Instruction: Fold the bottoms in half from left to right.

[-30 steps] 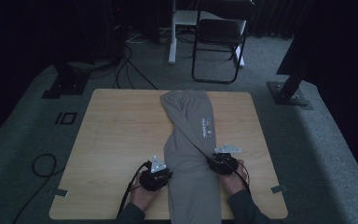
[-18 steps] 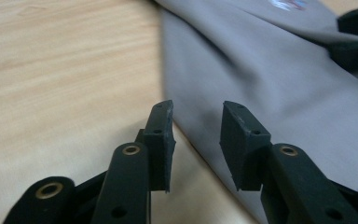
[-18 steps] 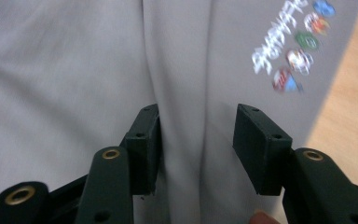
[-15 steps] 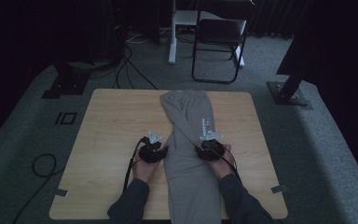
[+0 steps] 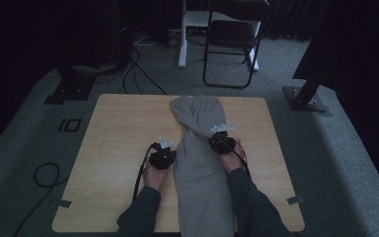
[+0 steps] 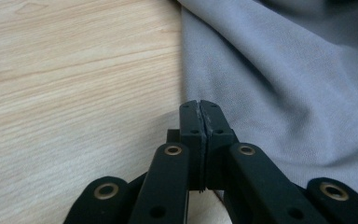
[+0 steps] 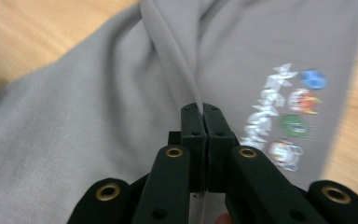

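Note:
A grey garment (image 5: 197, 163) lies lengthwise down the middle of the wooden table (image 5: 118, 128), its near end hanging over the front edge. My left gripper (image 5: 169, 150) sits at its left edge; in the left gripper view the jaws (image 6: 199, 105) are shut right where the cloth edge (image 6: 284, 70) meets them. My right gripper (image 5: 214, 138) is at the right edge. Its jaws (image 7: 199, 108) are shut on a raised fold of the garment (image 7: 98, 116), next to a small colourful print (image 7: 289, 121).
A folding chair (image 5: 232, 44) and a white stand (image 5: 182, 34) are on the carpet beyond the table. Cables (image 5: 138, 74) run over the floor at the back left. Dark frame feet (image 5: 306, 98) stand at both far corners. Bare table lies left and right of the garment.
Both grippers have moved away from the person along the garment's sides. The near part of the garment now looks narrower and drawn together between them.

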